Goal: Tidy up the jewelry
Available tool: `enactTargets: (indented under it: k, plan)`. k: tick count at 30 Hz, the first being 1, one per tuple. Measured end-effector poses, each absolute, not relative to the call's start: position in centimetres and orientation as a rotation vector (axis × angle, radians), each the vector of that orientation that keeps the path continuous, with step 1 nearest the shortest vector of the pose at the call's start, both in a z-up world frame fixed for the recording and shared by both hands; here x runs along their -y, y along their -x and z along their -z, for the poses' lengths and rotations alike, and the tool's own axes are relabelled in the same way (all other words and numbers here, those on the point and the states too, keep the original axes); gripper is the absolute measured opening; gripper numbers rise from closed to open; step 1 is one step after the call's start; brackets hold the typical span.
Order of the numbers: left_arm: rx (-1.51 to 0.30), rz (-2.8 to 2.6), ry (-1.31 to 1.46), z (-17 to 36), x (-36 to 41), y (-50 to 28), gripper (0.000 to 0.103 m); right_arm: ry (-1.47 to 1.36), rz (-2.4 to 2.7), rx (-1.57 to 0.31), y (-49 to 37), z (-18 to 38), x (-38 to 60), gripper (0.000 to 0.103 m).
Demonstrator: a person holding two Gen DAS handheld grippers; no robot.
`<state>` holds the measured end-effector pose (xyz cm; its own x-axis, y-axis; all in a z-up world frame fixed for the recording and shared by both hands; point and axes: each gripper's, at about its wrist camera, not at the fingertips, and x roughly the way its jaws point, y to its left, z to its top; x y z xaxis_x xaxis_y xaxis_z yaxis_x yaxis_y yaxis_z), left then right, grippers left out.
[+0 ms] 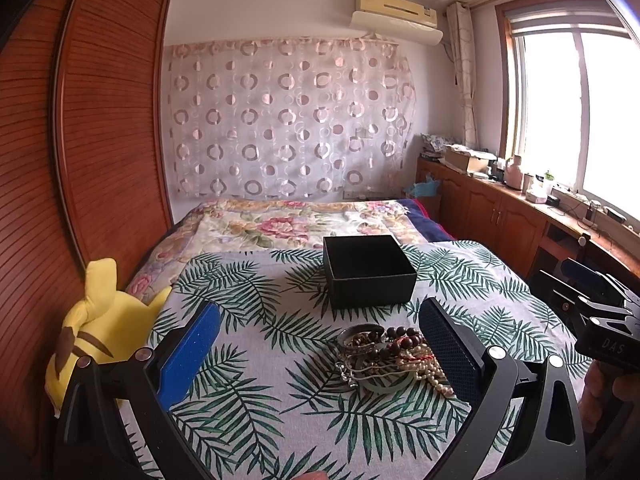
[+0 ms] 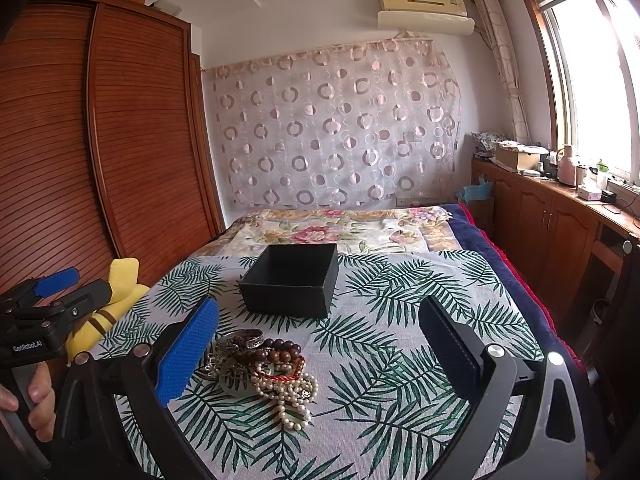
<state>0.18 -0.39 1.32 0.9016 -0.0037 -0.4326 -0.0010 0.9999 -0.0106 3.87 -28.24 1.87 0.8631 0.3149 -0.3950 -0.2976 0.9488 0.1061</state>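
Observation:
A pile of jewelry [image 1: 386, 354] lies on the leaf-print cloth [image 1: 256, 392]: a silver bangle, dark wooden beads, a red cord and a pearl strand. It also shows in the right wrist view [image 2: 272, 372]. An open, empty black box [image 1: 368, 270] stands just behind it, also seen in the right wrist view [image 2: 292, 280]. My left gripper [image 1: 320, 320] is open and empty, hovering above the cloth, with the pile near its right finger. My right gripper [image 2: 320, 318] is open and empty, with the pile near its left finger.
A yellow plush toy [image 1: 94, 330] lies at the bed's left edge by the wooden wardrobe [image 1: 100, 132]. A floral blanket [image 1: 288, 220] covers the far bed. Wooden cabinets [image 2: 552, 220] with clutter run along the right under the window.

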Motion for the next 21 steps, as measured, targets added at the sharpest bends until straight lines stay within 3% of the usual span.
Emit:
enactTargets:
  k: [21]
  plan:
    - [-0.480, 0.014, 0.022, -0.3, 0.8, -0.4, 0.096, -0.030, -0.344, -0.458, -4.2, -0.8, 27.6, 0.101]
